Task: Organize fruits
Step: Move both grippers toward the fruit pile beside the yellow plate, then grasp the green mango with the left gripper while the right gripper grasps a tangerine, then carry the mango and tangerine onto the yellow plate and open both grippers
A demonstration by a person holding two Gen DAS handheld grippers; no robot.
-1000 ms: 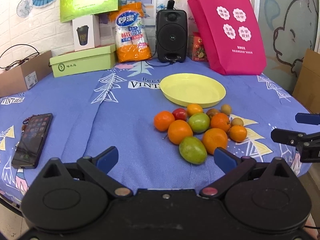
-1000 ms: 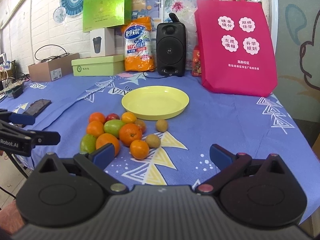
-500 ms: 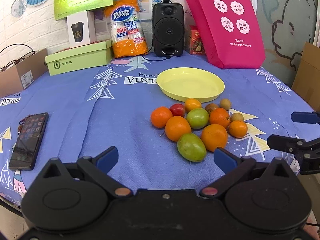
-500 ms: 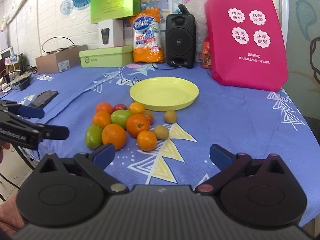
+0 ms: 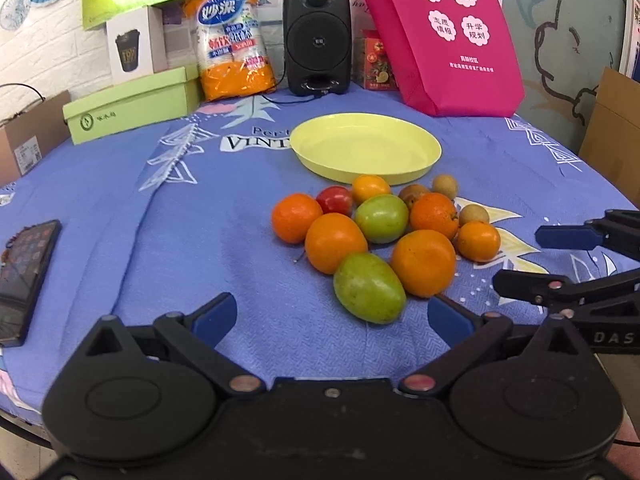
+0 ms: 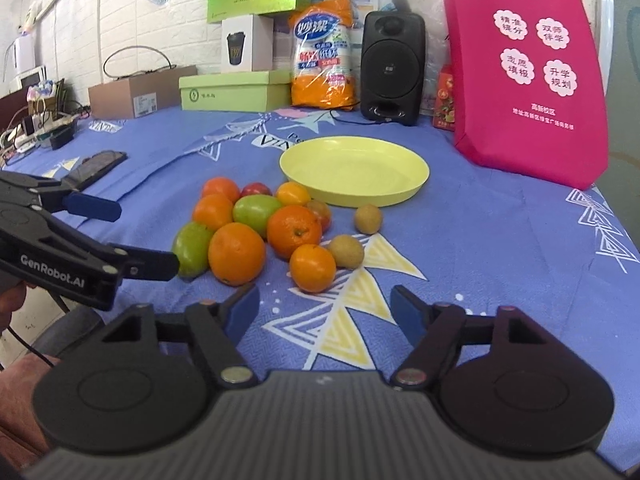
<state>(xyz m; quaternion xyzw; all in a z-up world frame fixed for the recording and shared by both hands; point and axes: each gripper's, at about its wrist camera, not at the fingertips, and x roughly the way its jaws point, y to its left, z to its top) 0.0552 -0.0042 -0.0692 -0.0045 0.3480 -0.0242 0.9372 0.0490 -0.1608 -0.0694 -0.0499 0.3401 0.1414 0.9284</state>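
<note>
Blue patterned cloth covers the table (image 5: 160,208), with boxes, a black speaker (image 5: 317,38) and a pink bag (image 5: 436,36) ranged along the far edge at twelve o'clock. An empty yellow plate (image 5: 366,152) sits just beyond a tight cluster of fruit (image 5: 380,236): oranges, two green ones, a red one and a few small brown ones, many of them touching, none on the plate.

From the left gripper (image 5: 332,316) the nearest piece is the oval green fruit (image 5: 369,287), close ahead at about one o'clock, its long axis running from ten to four o'clock. It leans against a big orange (image 5: 423,262) on its right. From the right gripper (image 6: 324,312) the nearest piece is a small orange (image 6: 312,268), almost dead ahead at twelve o'clock and standing a little free of the rest; the plate (image 6: 354,170) lies further on the same line.

Both grippers are spread wide, holding nothing and touching nothing, each hovering short of the pile. My guess is the right one has the easier first pick, since its target has room on both sides for the fingers.
</note>
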